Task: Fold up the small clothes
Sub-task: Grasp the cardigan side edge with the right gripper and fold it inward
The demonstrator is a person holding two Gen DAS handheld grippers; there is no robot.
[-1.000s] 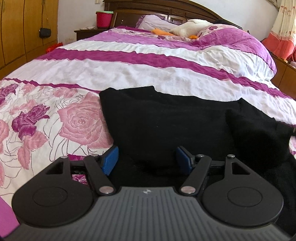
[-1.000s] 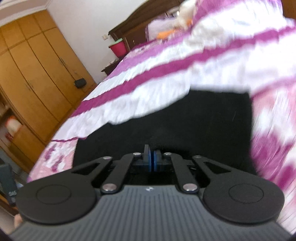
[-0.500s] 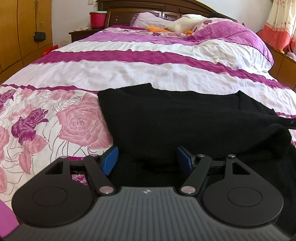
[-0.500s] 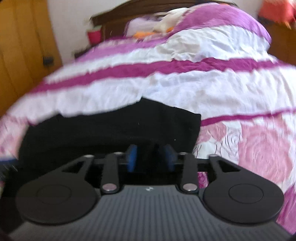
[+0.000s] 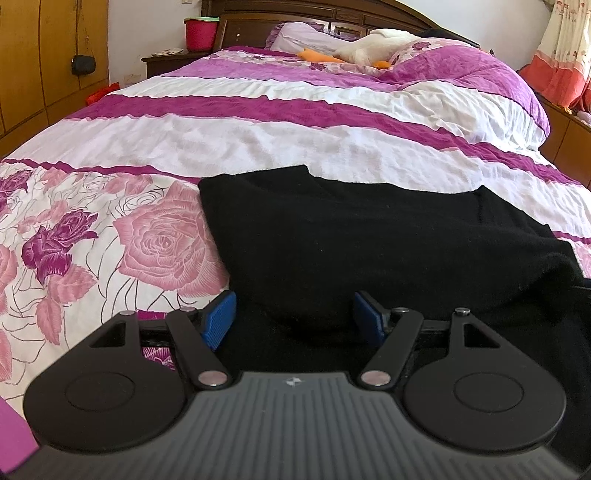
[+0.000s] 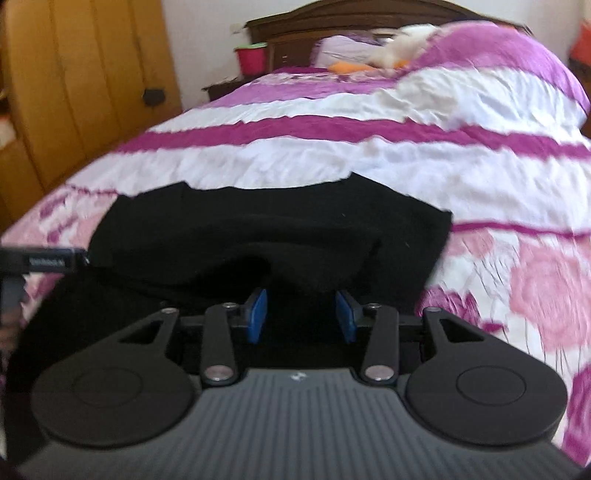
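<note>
A black knit garment [image 5: 351, 236] lies on the bed, with one part folded over itself into a thick rounded fold on the right. My left gripper [image 5: 294, 317] is open, its blue pads apart over the garment's near left edge. In the right wrist view the same garment [image 6: 266, 236] lies ahead, with a folded ridge across it. My right gripper [image 6: 301, 315] is open and empty just over the garment's near edge. The left gripper's body [image 6: 40, 260] shows at the left edge of that view.
The bed cover [image 5: 258, 140] is white with purple stripes and pink roses. Pillows and a white plush toy [image 5: 373, 46] lie at the headboard. A red bucket [image 5: 201, 33] stands on a nightstand. Wooden wardrobes [image 6: 74, 92] line the left side.
My right gripper opened and let go of the garment's fold, which now lies laid over the garment. The right gripper swung to face the bed. The left gripper stayed open and nearly still.
</note>
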